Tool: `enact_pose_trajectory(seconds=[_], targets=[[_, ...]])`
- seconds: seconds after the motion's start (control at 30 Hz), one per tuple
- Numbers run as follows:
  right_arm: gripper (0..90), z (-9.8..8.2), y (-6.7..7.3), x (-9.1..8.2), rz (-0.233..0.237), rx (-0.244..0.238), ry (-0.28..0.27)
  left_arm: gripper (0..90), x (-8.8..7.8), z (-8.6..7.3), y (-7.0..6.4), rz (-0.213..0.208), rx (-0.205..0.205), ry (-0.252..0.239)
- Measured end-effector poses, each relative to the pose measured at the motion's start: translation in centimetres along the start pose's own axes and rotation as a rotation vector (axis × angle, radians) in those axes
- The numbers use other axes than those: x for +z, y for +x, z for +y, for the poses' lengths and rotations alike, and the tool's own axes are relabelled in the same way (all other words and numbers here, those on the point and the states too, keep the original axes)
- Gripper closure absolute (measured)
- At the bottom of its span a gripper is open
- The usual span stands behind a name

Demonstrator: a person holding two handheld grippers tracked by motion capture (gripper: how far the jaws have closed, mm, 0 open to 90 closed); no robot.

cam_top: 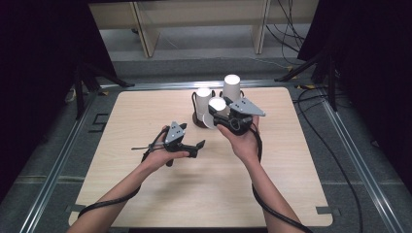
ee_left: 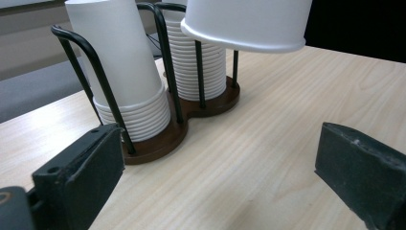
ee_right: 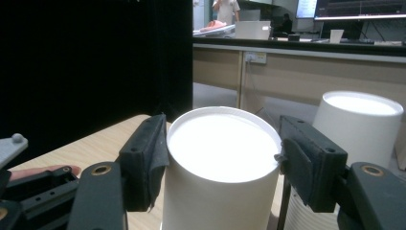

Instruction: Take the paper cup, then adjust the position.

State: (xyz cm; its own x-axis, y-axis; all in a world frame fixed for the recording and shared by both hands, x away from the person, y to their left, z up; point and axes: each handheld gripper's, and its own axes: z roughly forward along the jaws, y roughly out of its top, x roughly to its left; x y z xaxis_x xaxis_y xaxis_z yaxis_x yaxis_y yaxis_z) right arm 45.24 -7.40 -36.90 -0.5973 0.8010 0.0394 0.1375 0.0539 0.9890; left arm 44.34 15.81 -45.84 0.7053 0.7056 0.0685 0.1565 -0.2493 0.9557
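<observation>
The paper cup [ee_right: 221,165] sits upside down between the jaws of the right gripper [ee_right: 222,163], lifted just above the wire cup holder [ee_left: 165,103] near the far middle of the table [cam_top: 145,194]. The jaws pinch its thin wall near the closed end, so a harder squeeze could dent it, and a tilt of the hand could let it slide out. If a second cup clings inside it, that one could drop. The held cup could also clip the taller stack [cam_top: 232,87] beside it and rock the holder. The left gripper [ee_left: 215,182] hangs low over the table with its jaws wide and nothing between them. The lower part of the held cup is cut off in the right gripper view, and whether it is one cup or several nested cannot be told.
</observation>
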Motion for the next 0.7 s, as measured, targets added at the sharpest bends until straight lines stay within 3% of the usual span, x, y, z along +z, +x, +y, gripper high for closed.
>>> enact_pose_trajectory(seconds=[0.07, 0.37, 0.43, 0.47, 0.53, 0.57, 0.6, 0.67, 0.7], targets=[[36.7, -0.4, -0.1, -0.3, -0.006, 0.008, 0.003, 2.1, -0.2, -0.1, -0.1, 0.005, 0.014, 0.011], [36.7, -1.0, -0.3, -1.3, -0.019, 0.020, -0.012, 2.0, -1.1, 0.0, -0.3, 0.005, 0.007, -0.006], [36.7, -1.1, -0.4, -1.4, -0.023, 0.002, -0.016, 1.9, -1.3, -0.1, -0.3, 0.004, 0.008, -0.007], [36.7, -1.1, -0.2, -1.6, -0.031, 0.029, -0.011, 1.9, -1.4, -0.1, -0.3, 0.006, 0.009, -0.006], [36.7, -1.2, -0.4, -1.7, -0.032, 0.003, -0.006, 1.9, -1.7, -0.2, -0.4, 0.005, 0.006, -0.007], [36.7, -1.4, -0.2, -1.7, -0.029, 0.032, -0.003, 1.9, -1.8, -0.3, -0.5, 0.007, 0.003, -0.014], [36.7, -1.4, -0.3, -1.8, -0.034, 0.017, 0.006, 1.9, -1.9, -0.3, -0.5, 0.005, 0.004, -0.010], [36.6, -1.8, -0.4, -1.8, -0.026, 0.025, -0.008, 1.9, -2.0, -0.5, -0.7, 0.003, -0.006, -0.016], [36.7, -1.9, -0.3, -1.9, -0.021, 0.045, 0.009, 1.9, -2.0, -0.6, -0.7, 0.003, -0.004, -0.013]])
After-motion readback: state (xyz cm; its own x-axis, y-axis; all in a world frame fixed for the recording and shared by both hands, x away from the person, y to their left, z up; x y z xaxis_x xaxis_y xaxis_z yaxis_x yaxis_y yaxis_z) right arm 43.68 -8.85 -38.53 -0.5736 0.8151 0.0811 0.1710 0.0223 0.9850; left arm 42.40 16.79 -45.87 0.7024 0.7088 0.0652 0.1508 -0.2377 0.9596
